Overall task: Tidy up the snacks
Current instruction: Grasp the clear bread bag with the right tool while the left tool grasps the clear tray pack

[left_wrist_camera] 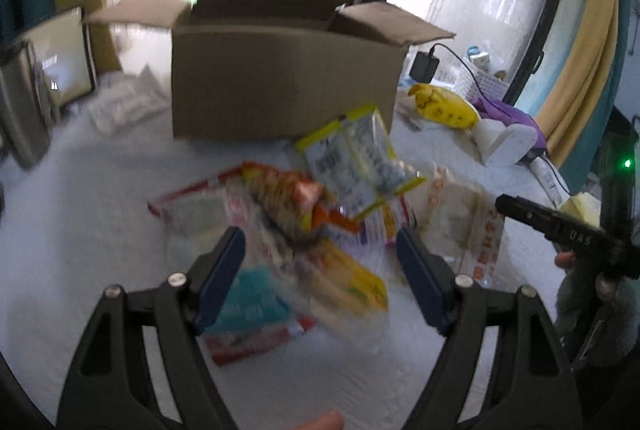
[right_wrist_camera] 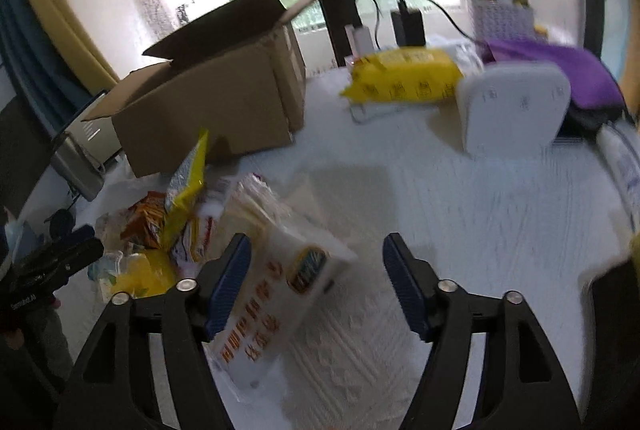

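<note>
A heap of snack packets lies on the white cloth in front of an open cardboard box [left_wrist_camera: 280, 77] [right_wrist_camera: 208, 113]. In it are a clear packet with yellow edges [left_wrist_camera: 360, 161], an orange packet [left_wrist_camera: 288, 201], a yellow one [left_wrist_camera: 352, 282] and a teal one [left_wrist_camera: 248, 302]. My left gripper [left_wrist_camera: 320, 238] is open just above the near side of the heap, with the yellow and teal packets below its gap. My right gripper [right_wrist_camera: 316, 242] is open over a white packet with orange writing [right_wrist_camera: 280, 294]. That packet lies by its left finger, and its right pad is clear of it.
A big yellow bag [right_wrist_camera: 404, 73], a white curved device [right_wrist_camera: 516, 105] and purple cloth [right_wrist_camera: 560, 69] lie to the right of the box. A lit screen [left_wrist_camera: 60, 57] stands at far left. A white basket [left_wrist_camera: 480, 81] and a black charger [left_wrist_camera: 426, 63] sit near the window.
</note>
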The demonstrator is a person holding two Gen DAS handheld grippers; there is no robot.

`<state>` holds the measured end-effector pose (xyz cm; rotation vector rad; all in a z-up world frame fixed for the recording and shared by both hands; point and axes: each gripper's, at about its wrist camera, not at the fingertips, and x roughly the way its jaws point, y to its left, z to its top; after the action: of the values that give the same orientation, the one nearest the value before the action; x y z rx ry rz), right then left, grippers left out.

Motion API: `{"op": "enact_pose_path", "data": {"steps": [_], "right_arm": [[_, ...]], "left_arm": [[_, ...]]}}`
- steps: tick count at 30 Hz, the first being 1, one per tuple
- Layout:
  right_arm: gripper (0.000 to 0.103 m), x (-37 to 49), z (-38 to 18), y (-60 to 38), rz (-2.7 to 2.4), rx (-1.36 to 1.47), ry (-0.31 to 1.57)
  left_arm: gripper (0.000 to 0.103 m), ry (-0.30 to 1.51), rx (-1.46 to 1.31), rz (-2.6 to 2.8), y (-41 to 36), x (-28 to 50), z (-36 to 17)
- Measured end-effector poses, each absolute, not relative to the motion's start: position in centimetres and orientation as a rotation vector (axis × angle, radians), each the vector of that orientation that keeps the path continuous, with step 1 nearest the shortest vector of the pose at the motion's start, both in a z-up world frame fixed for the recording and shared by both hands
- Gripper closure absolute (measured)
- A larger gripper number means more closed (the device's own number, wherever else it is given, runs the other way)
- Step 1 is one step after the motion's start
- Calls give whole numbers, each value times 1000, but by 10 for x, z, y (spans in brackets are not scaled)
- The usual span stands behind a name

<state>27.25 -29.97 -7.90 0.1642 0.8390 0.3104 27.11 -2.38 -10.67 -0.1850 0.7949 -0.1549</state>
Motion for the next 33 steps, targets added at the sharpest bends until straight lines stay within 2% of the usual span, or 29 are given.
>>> {"op": "enact_pose_path", "data": {"steps": [16, 20, 27, 28, 29, 33], "right_arm": [[27, 268, -119, -265, 427, 222, 969], [46, 264, -119, -265, 446, 225, 948], [62, 253, -112, -274, 499, 227, 905], [64, 251, -111, -274, 506, 221, 900], [66, 250, -109, -275, 512, 215, 894], [72, 244, -94, -278, 525, 198, 850]], "left_arm": [[24, 802, -108, -127, -49, 268, -122], [24, 832, -93, -192, -63, 270, -127], [25, 899, -129, -224, -71, 281, -147], [30, 896, -126, -221, -72, 280, -146], [42, 893, -116, -210, -73, 280, -145], [46, 884, -108, -230, -70, 277, -139]]}}
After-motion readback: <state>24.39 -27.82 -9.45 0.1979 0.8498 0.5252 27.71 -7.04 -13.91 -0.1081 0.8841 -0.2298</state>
